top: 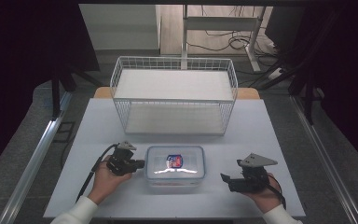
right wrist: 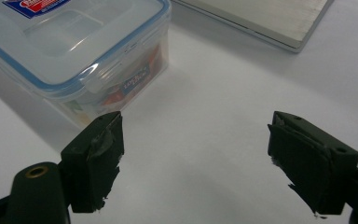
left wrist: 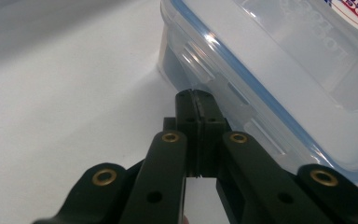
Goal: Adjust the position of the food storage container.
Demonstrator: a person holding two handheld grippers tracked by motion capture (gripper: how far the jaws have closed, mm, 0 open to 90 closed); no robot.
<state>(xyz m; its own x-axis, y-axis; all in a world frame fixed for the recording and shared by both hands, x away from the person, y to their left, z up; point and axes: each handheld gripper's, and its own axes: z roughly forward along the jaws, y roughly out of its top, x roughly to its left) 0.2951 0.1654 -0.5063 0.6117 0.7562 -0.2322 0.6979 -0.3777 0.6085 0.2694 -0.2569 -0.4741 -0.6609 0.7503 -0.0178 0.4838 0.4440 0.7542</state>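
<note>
box: clear plastic food box (top: 175, 164) with a blue-sealed snap lid, sits on the white tabletop (top: 98, 126) near its front edge, between the two hands, in front of the wire basket (top: 174, 94).
lid: on; one side flap (left wrist: 200, 63) looks folded down against the wall. Red-and-blue label (top: 174, 161) on top.
contents: something colourful inside, seen through the wall in the right gripper view; can't tell what.
left tongs (top: 141, 164): pressed together, nothing between them, tips right at the box's left side by the flap. Can't tell if they touch it.
right tongs (top: 224, 179): spread wide, holding nothing, well apart from the box's right side, tips aimed toward it.
handling (my read): stiff shell, light, probably not fragile. Walls and lid are smooth and glossy, so expect slip under a pinch. Lid centre may flex; rim and corners are the stiff parts.
where to grab: for lifting, pinch under the lid rim or on a flap, not the bare wall. For opening, hook the flap's lower edge with closed tips and lever outward.
risk: box likely skates on the tabletop when pushed from one side; the right tongs should brace the far side.
basket: empty as far as I can see, standing behind the box.
</note>
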